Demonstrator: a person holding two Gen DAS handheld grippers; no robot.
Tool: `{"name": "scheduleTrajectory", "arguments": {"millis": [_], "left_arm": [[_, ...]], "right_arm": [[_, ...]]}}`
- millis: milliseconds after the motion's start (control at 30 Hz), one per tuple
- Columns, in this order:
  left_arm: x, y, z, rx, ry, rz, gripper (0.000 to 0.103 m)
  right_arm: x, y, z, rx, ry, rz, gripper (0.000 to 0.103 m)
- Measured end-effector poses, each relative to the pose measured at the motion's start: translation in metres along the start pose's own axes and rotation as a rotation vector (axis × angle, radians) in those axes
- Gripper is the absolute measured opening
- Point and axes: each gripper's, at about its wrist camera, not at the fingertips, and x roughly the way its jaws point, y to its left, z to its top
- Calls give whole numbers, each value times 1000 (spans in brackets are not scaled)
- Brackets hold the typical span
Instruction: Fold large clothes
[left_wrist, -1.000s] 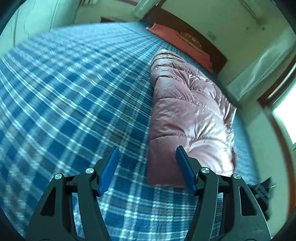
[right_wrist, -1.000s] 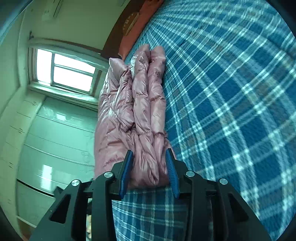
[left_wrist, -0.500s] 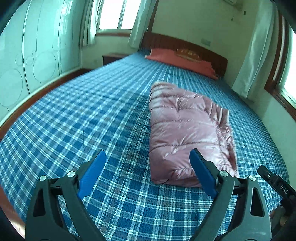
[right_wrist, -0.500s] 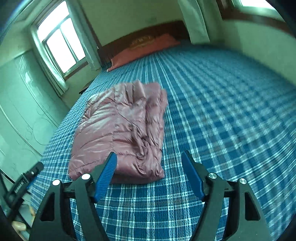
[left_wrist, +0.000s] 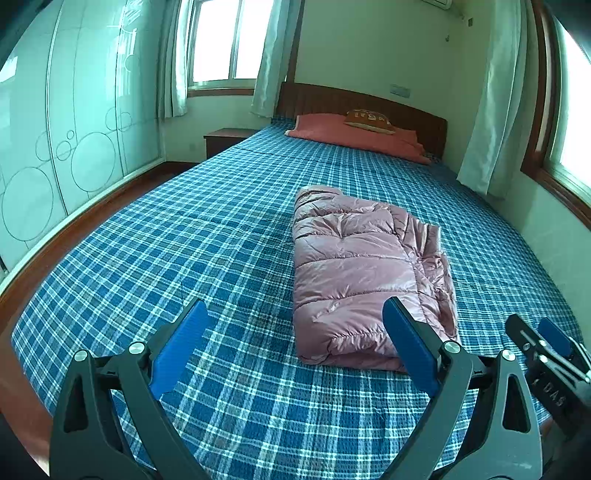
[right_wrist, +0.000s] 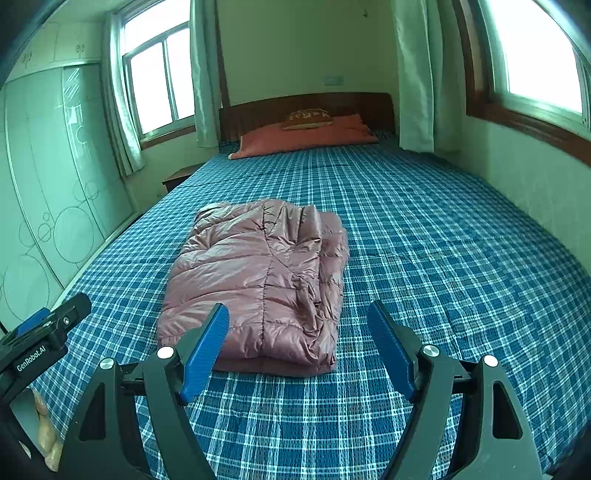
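Both grippers, left gripper (left_wrist: 295, 338) and right gripper (right_wrist: 297, 339), have just opened wide and lifted off the folded pink down jacket (left_wrist: 364, 275), empty, so folding looks finished.

I count one folded jacket (left_wrist: 364, 275) on one bed (left_wrist: 207, 236). Two pillows (left_wrist: 354, 136) lie at its head. I see two grippers (left_wrist: 295, 343), two windows (right_wrist: 159, 85).

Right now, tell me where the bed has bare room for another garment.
Widest bare patch: the plaid bedspread between the folded pink jacket and the wardrobe-side edge. Another runs between the jacket and the red pillow. The window-wall side, seen from the right wrist, is also bare. Only the jacket's own spot is taken.
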Motion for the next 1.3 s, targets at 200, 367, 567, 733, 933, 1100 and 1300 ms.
{"name": "scheduleTrajectory", "arguments": {"millis": [200,367,567,733,933,1100,1300], "left_arm": [[-4,-3,-3,14,-7,25,96],[-7,-6,-3,27,-13,32,96],[-9,-9,-3,41,-16,31,96],[-10,-11,-2,46,-17,27,96],[-11,-13,-2,54,-19,28,96],[-10,-13,-2,53,-17,25,96],[-8,-14,-4,51,-12,24,96]], "right_arm": [[-2,4,-3,-4,2,2,76],[-5,4,-3,-2,-2,2,76],[-5,4,-3,-3,-5,2,76],[-5,4,-3,-2,-9,-1,76],[-5,6,-3,-5,-15,1,76],[-5,7,-3,-7,-17,1,76],[-4,9,-4,-10,-18,1,76]]}}
